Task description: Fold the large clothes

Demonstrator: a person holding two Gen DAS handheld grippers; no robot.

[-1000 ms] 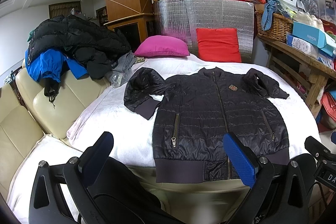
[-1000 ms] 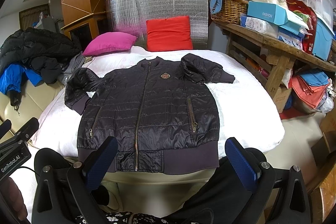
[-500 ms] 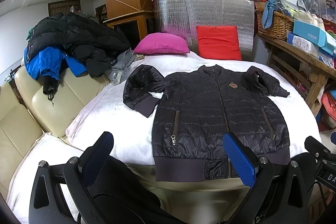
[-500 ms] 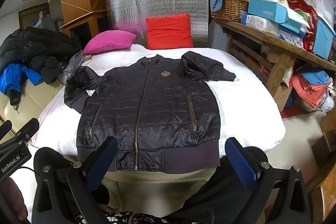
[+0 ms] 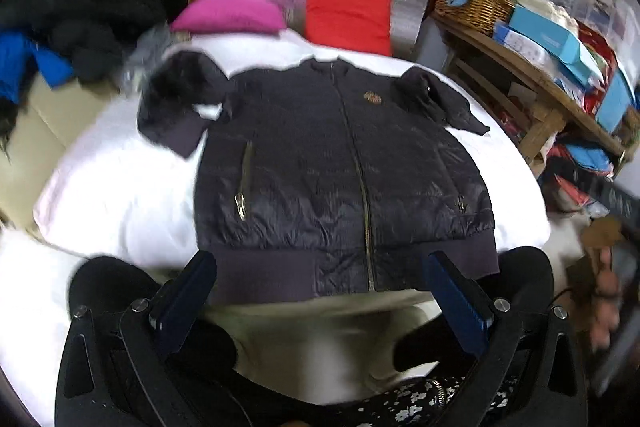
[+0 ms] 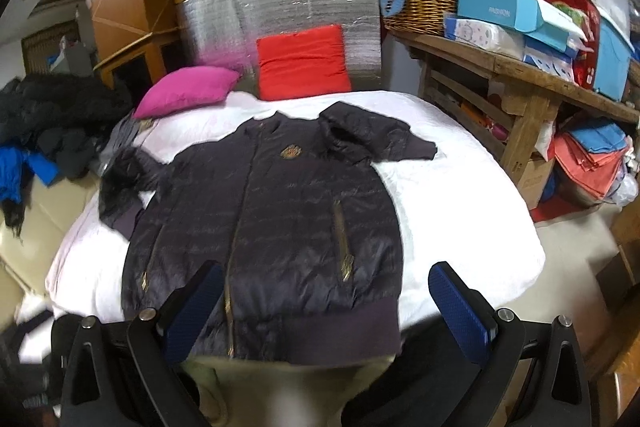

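Both hand-held grippers, left (image 5: 320, 291) and right (image 6: 324, 311), hover with fingers spread wide and empty above the near hem of a dark zip-up jacket (image 6: 272, 219). The jacket lies face up, sleeves bunched at its shoulders, on a white-covered bed (image 6: 460, 211). Beyond it rest a pink pillow (image 6: 188, 89) and a red cushion (image 6: 304, 63); a cluttered wooden table (image 6: 520, 67) stands to the right.

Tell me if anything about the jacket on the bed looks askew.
The jacket lies flat, zipped, front up, but its two sleeves are bunched and crumpled near the shoulders, not laid out straight.
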